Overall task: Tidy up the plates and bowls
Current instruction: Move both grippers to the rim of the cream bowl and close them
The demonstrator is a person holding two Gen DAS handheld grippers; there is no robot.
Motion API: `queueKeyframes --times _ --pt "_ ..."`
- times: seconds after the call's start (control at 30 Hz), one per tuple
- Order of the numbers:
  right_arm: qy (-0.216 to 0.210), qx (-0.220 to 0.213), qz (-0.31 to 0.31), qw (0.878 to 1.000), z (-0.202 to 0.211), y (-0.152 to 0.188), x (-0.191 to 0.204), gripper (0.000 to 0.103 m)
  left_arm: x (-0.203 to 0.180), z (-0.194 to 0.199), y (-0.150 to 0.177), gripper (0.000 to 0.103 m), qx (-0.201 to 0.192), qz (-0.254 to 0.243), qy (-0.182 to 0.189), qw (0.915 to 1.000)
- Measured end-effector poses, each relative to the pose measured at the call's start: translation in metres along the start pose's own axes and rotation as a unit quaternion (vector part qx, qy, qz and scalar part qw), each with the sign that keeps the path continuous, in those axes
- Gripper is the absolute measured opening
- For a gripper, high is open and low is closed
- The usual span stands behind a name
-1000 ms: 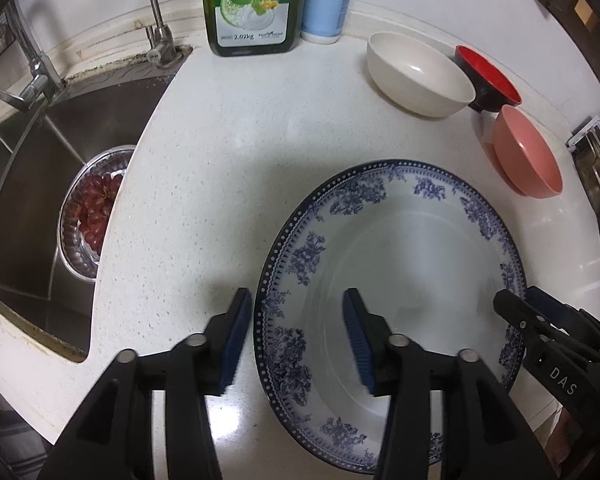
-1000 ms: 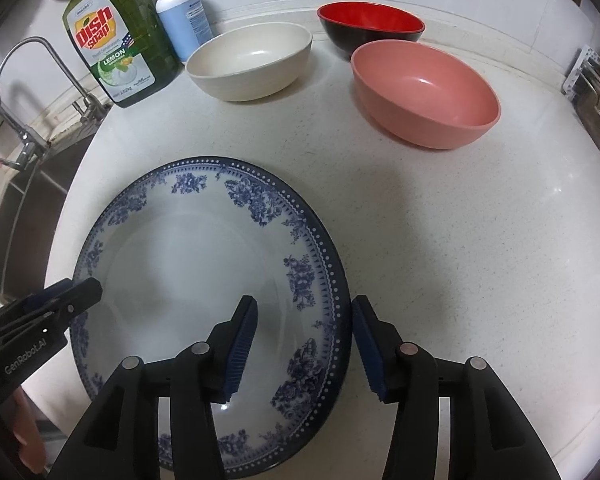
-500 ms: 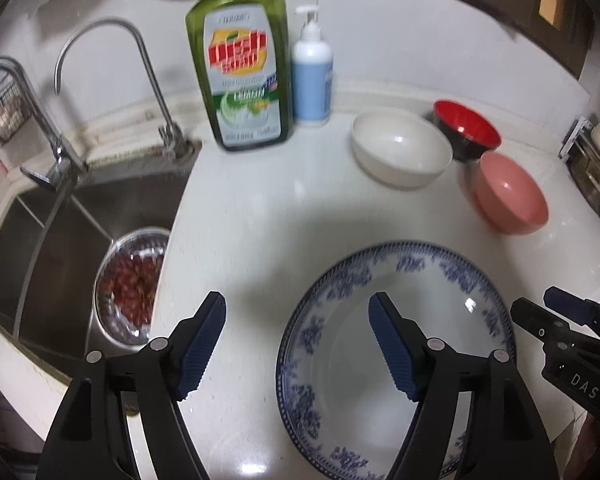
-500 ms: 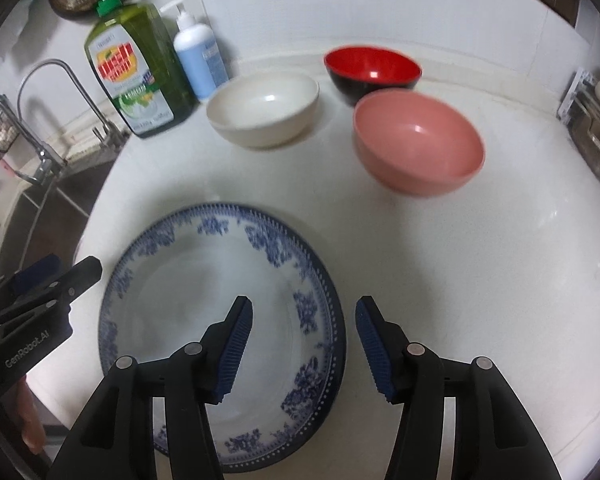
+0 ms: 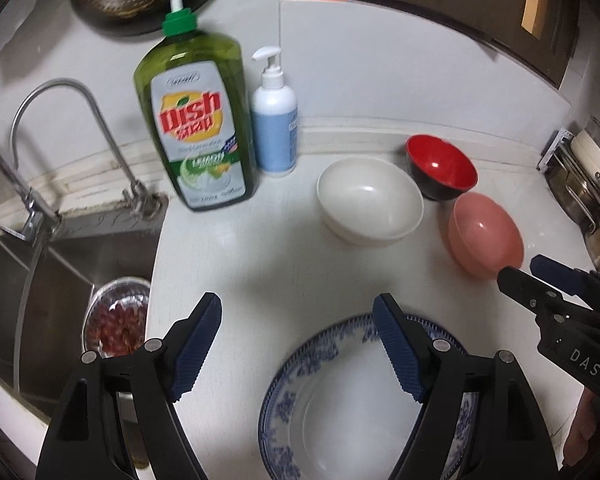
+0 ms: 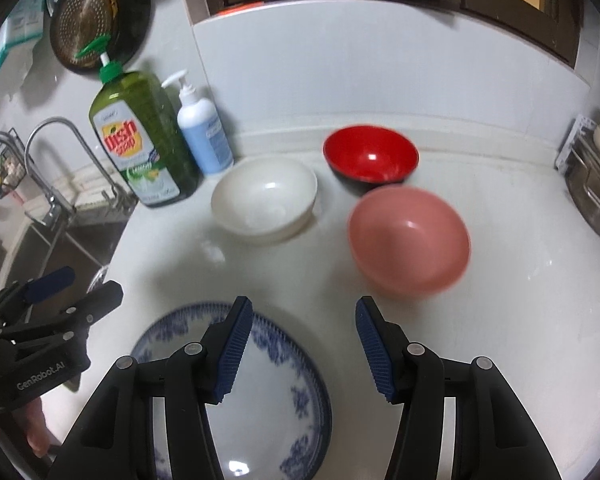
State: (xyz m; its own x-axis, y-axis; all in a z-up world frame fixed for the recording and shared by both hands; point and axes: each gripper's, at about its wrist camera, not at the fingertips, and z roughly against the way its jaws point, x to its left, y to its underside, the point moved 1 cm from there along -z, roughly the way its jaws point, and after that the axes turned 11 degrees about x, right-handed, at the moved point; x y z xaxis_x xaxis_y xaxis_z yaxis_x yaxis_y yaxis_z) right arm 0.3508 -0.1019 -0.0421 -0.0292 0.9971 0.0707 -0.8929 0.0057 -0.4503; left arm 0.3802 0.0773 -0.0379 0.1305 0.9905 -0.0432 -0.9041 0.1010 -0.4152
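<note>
A blue-and-white plate [image 5: 364,412] lies flat on the white surface [image 5: 268,252] at the near edge, with a white bowl [image 5: 370,202], a red bowl [image 5: 440,166] and a pink bowl [image 5: 486,234] grouped beyond it near the wall. The left hand-held gripper [image 5: 298,344] hangs above the plate's left rim, its jaws spread, having just been opening, with nothing between them. The right hand-held gripper [image 6: 304,344] hangs above the plate's right rim, jaws apart and empty; a green dish soap bottle [image 5: 196,128] stands by the sink [image 5: 60,264].
</note>
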Motion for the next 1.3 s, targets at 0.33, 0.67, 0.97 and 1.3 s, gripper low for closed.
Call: queueKeyframes --times 0.33,0.67,0.97,1.3 --pt "-0.022 -0.021 -0.001 1.0 -0.008 -0.038 -0.002 0.055 -0.004 -0.01 -0.044 0.077 -0.003 -0.029 -0.004 0.9996" --pt "-0.032 -0.004 -0.021 0.999 -0.046 -0.07 -0.005 0.054 -0.001 -0.049 -0.081 0.074 0.009 -0.048 -0.006 0.9988" --pt "-0.024 0.021 -0.023 0.999 -0.088 -0.091 -0.008 0.045 -0.004 -0.095 -0.106 0.069 0.029 -0.061 -0.001 0.9977" --pt "-0.027 0.055 -0.031 0.998 -0.124 -0.104 -0.012 0.036 -0.012 -0.136 -0.117 0.06 0.056 -0.074 -0.005 0.9956"
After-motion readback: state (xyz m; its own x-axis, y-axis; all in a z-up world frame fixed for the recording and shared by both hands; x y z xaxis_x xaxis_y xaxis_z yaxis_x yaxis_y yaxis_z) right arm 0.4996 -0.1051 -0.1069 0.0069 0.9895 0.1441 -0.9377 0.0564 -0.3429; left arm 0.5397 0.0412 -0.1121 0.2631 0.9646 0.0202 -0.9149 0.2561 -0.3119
